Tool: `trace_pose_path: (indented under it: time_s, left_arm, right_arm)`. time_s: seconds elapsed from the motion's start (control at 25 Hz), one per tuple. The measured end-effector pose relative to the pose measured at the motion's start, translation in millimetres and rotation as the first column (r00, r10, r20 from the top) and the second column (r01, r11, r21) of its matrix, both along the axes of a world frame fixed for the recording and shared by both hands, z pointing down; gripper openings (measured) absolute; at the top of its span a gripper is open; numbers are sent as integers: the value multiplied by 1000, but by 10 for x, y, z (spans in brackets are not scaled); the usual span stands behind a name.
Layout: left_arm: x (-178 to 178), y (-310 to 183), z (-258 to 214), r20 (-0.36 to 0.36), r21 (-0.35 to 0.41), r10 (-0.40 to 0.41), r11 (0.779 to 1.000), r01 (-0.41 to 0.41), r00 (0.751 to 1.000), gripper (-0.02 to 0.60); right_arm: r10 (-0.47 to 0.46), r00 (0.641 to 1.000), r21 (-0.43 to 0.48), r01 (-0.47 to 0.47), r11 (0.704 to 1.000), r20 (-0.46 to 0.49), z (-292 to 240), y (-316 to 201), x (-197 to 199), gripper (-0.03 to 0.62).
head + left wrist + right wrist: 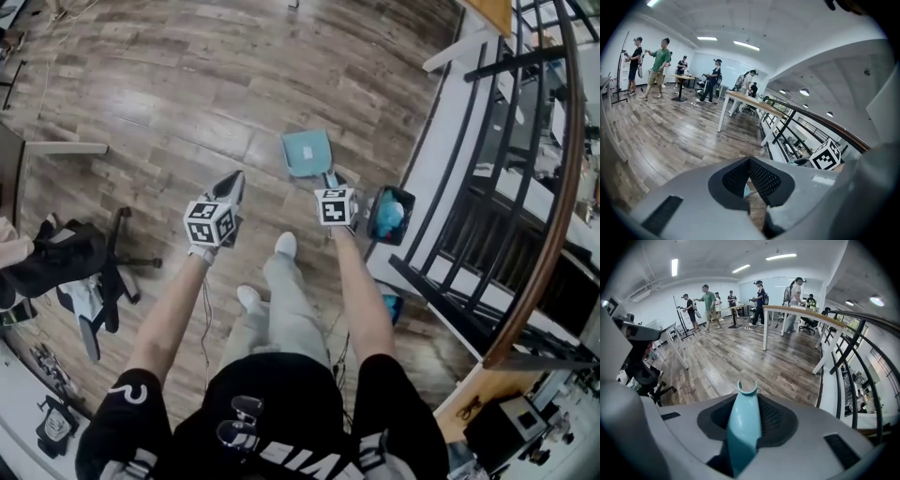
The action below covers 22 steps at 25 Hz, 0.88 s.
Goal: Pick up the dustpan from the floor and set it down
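A teal dustpan [306, 152] lies out in front of me on or just over the wooden floor; I cannot tell whether it touches. Its handle runs back into my right gripper [331, 180]. In the right gripper view the teal handle [743, 427] stands between the black pads, and the right gripper [749, 397] is shut on it. My left gripper [234, 184] hangs to the left of the dustpan, apart from it. Its jaws meet at the tips with nothing between them, as the left gripper view [749, 162] shows.
A black bin [389, 214] with something teal inside stands just right of my right gripper. A dark metal railing [506, 187] runs along the right. An office chair [94, 262] is at the left, and my feet [285, 246] are below the grippers. Several people stand far off [708, 303].
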<state>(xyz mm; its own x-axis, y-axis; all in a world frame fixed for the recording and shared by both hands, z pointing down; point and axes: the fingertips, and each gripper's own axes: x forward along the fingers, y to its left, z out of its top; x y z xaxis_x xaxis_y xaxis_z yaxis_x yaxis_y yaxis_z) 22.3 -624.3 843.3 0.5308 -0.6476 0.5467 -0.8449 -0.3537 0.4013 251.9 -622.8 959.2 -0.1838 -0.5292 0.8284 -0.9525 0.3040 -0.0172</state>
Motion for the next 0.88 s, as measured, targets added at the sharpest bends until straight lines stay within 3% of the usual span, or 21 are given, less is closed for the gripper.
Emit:
trace_pose_path:
  time_s: [0.24, 0.52, 0.68, 0.88]
  left_arm:
    - [14, 82, -139, -1, 19, -1, 1000, 1, 1000, -2]
    - [-198, 385, -589, 7, 75, -15, 997, 15, 1000, -3]
    - [-340, 704, -1002, 2, 115, -21, 993, 21, 1000, -2]
    - [-501, 1228, -1512, -2, 176, -15, 984, 15, 1000, -2]
  right_arm:
    - [2, 1000, 20, -2, 1000, -8, -141, -28, -39, 167]
    - [31, 999, 124, -34, 992, 25, -801, 169, -79, 173]
    - [41, 998, 175, -48, 983, 43, -1326, 480, -156, 163]
    - [40, 997, 243, -55, 969, 65, -1966, 1052, -310, 89]
